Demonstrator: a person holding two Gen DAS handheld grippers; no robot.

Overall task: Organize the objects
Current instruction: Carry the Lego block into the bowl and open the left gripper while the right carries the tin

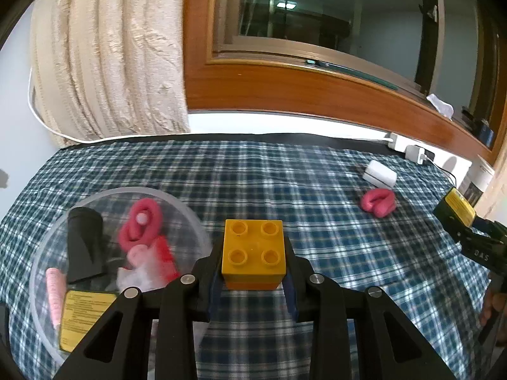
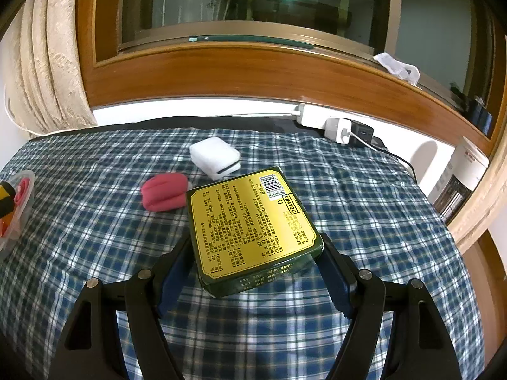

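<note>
Left wrist view shows the left gripper (image 1: 253, 264) clenched on a yellow block (image 1: 253, 251) — both fingers press its sides and the four studs face up. The block hangs over the checked cloth (image 1: 269, 174) that covers the table, just to the right of a clear round bowl (image 1: 187, 209). Inside the bowl lie a black cone-shaped piece (image 1: 84, 243), a pink hair tie (image 1: 141, 226), something red and white that I cannot name, a pale pink stick (image 1: 55, 294) and a yellow label (image 1: 84, 316).

Farther on the cloth, to the right, a second pink hair tie (image 1: 378, 202) lies near a white case (image 1: 380, 175); the two are close but apart. At the right edge of this view the other gripper comes in with a yellow-topped thing between its fingers.

Right wrist view shows the right gripper (image 2: 256, 253) grasping a green tin (image 2: 253, 221) with a yellow printed label and a barcode — the tin is tilted and sits above the cloth, one finger at each side. Behind it lie the pink hair tie and the white case. A white power strip (image 2: 312, 117) with a charger (image 2: 340, 129) plugged in rests at the far edge, under the wooden window frame (image 2: 253, 72). A cream curtain (image 2: 41, 63) hangs at the left.
</note>
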